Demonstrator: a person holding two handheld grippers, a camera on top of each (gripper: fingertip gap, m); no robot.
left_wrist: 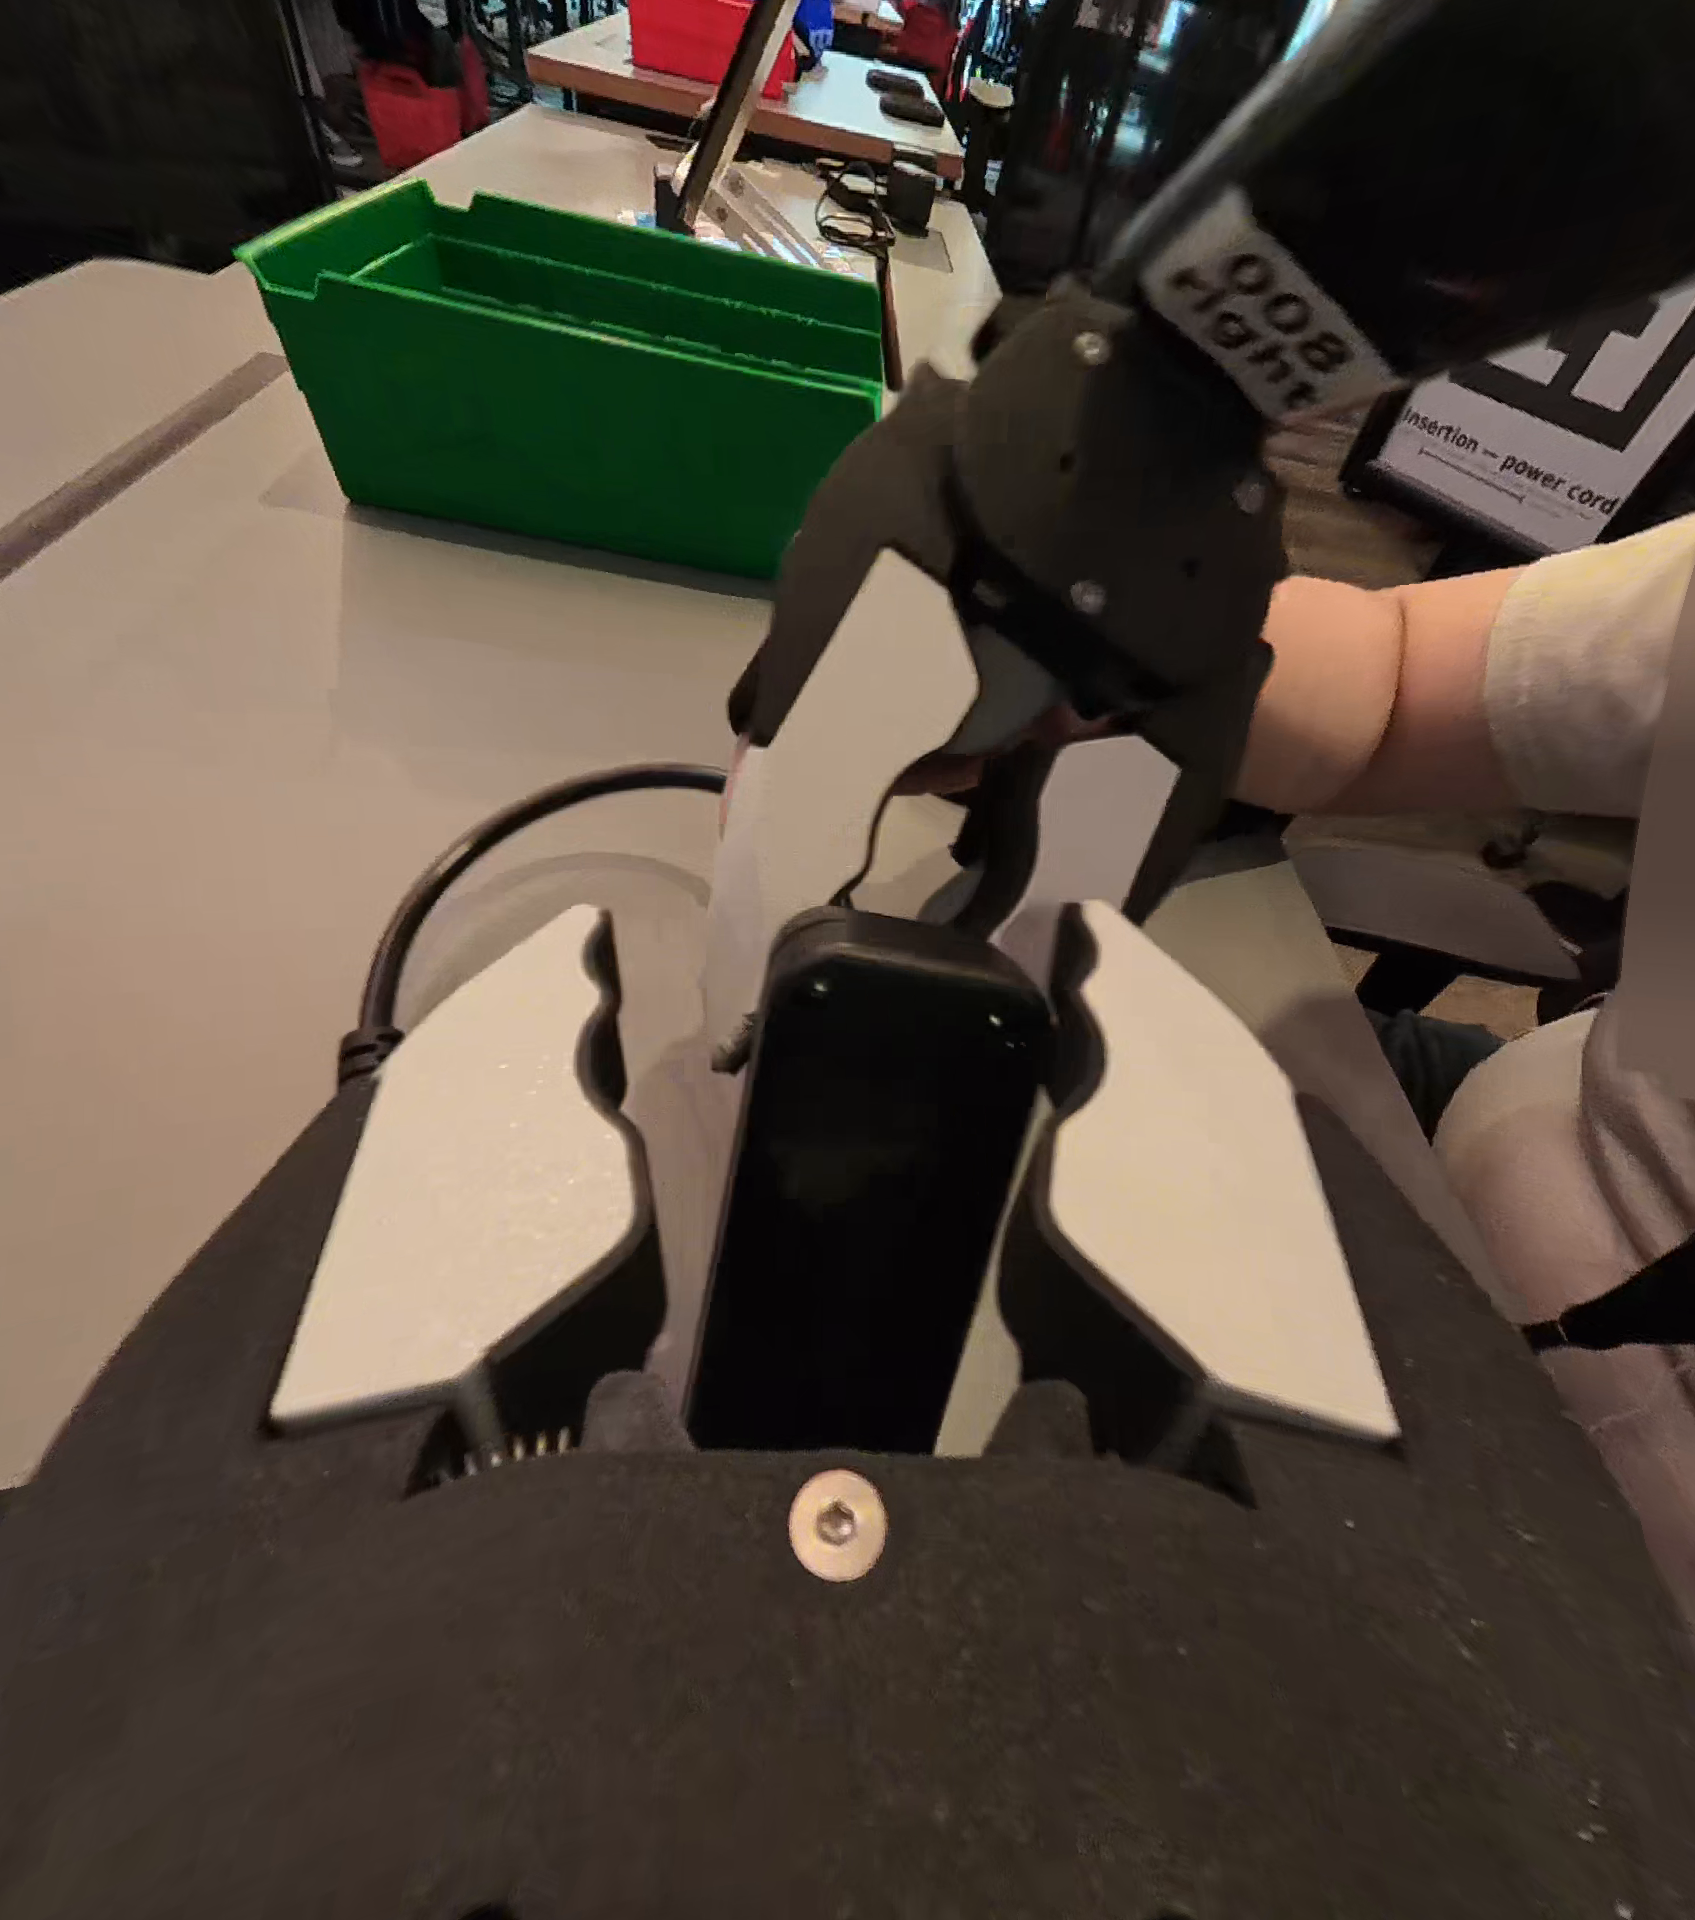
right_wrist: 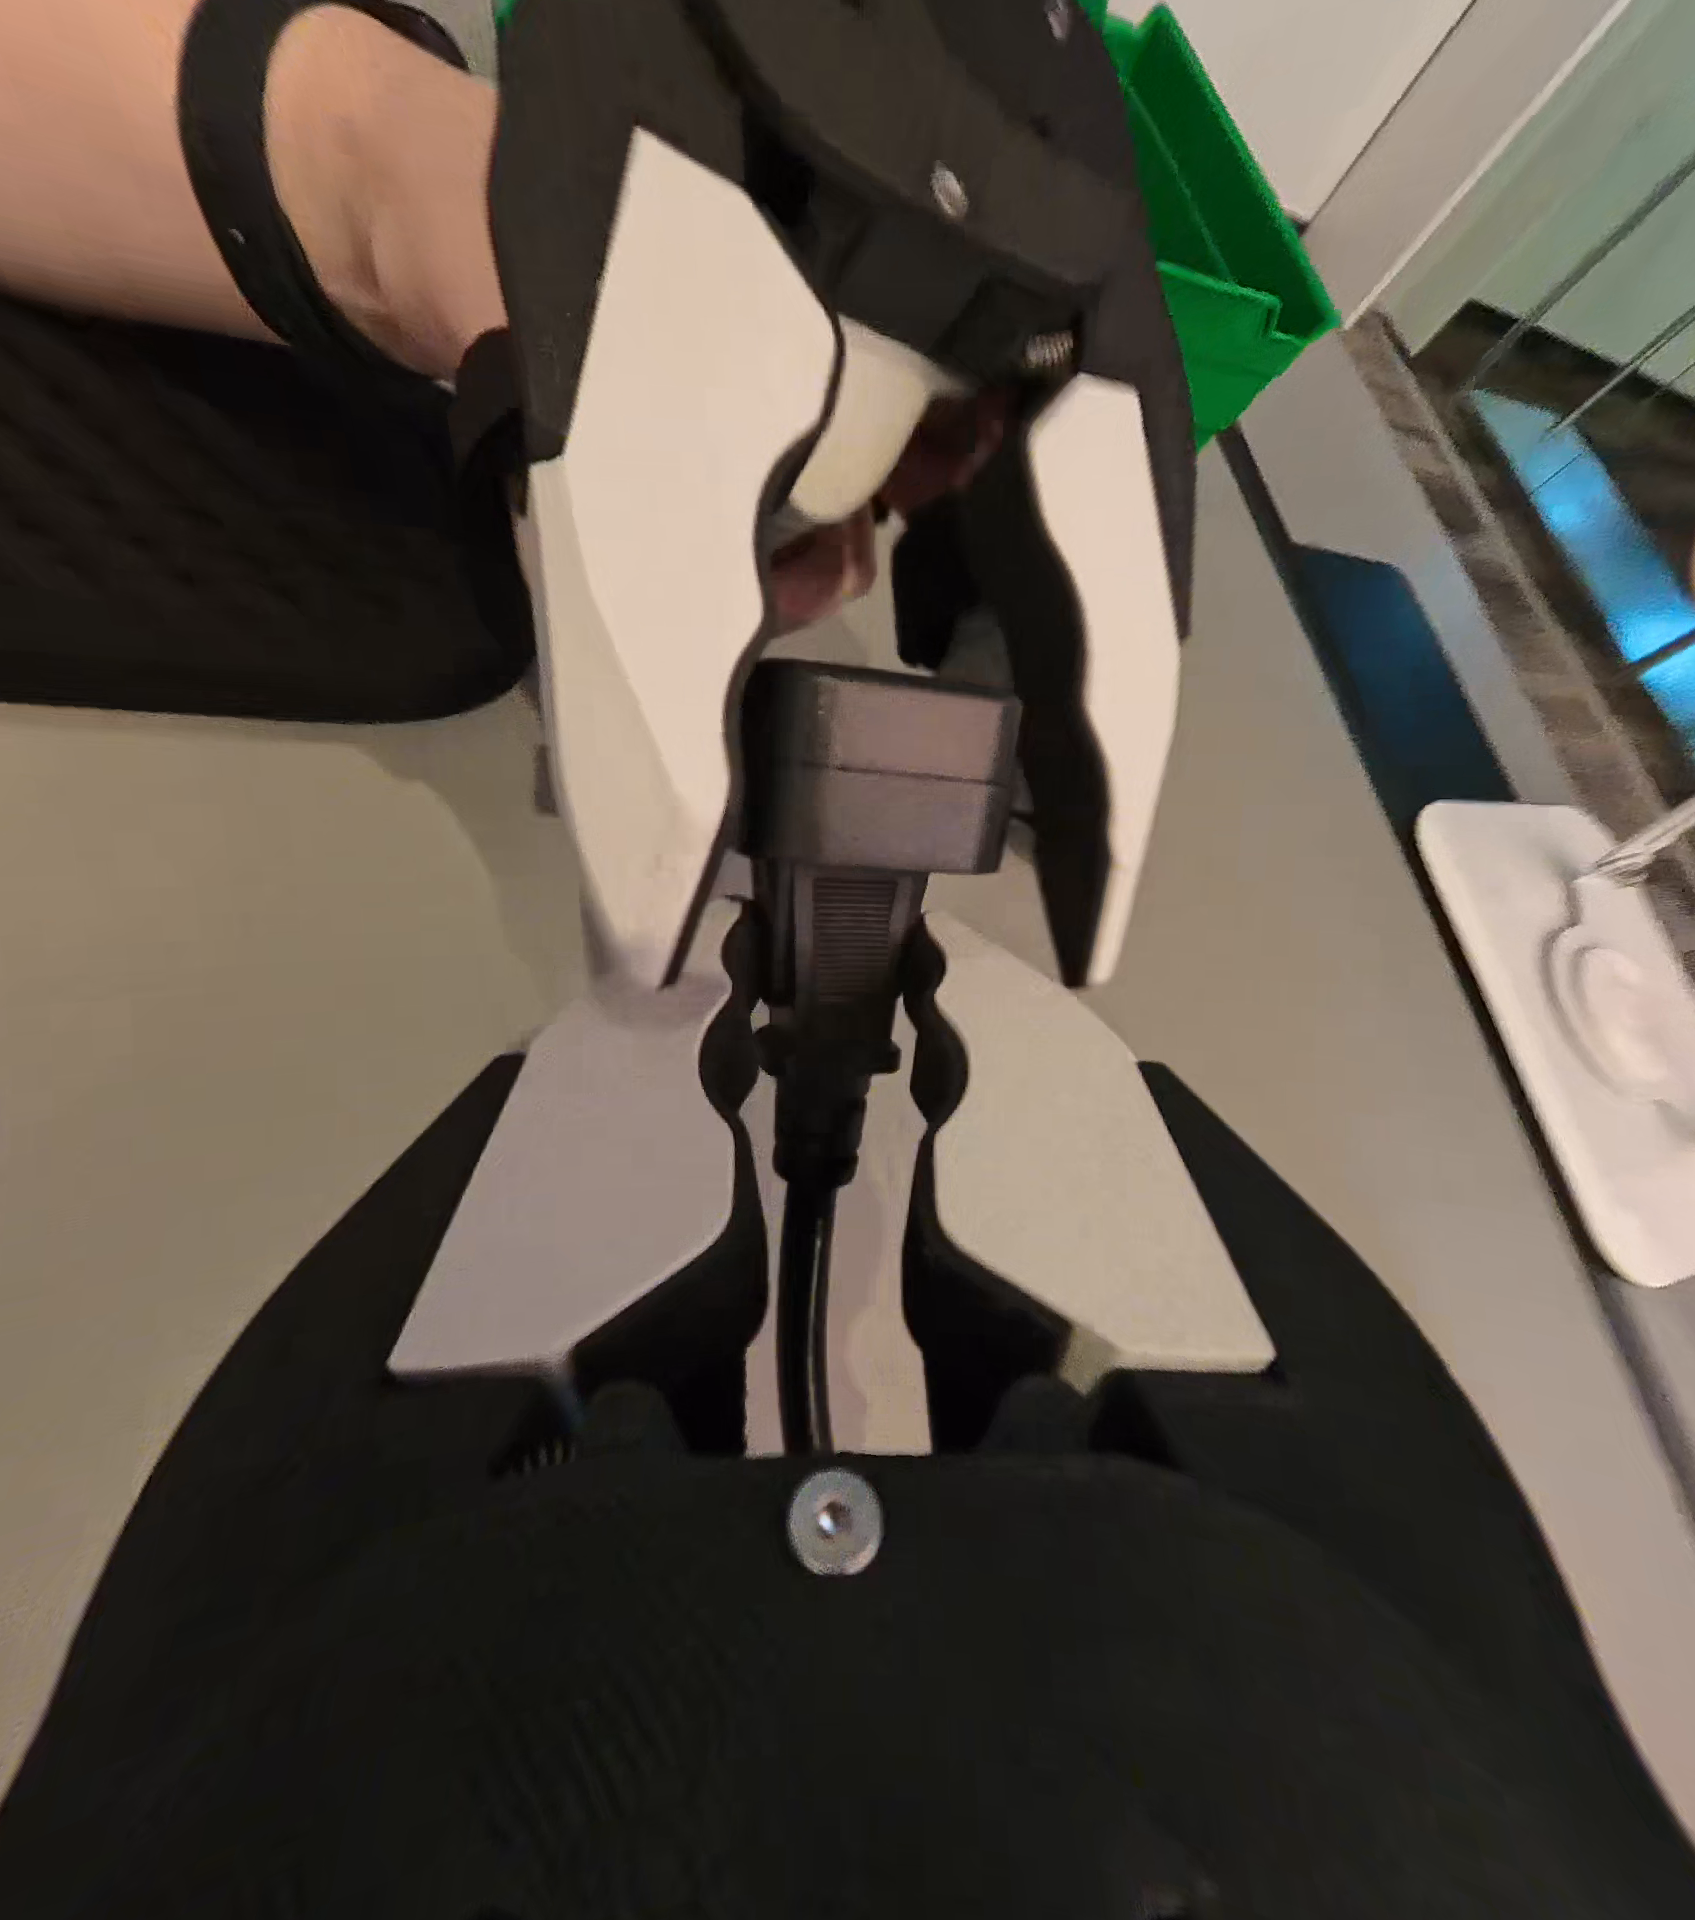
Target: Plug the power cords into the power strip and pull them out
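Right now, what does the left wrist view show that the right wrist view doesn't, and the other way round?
Only the left wrist view shows the long black back of the power strip between the left gripper fingers, and its cord looping over the table.

Only the right wrist view shows the right gripper shut on the plug at the strip's end, and a white base at the table edge.

Both show the green bin, the strip and both grippers.

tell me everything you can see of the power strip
The power strip is a long black block of smooth plastic with rounded corners and two small screw holes at its far end. It lies lengthwise between the fingers of the left claw, which is shut on it. At its end face, a black plug held by the right claw meets it.
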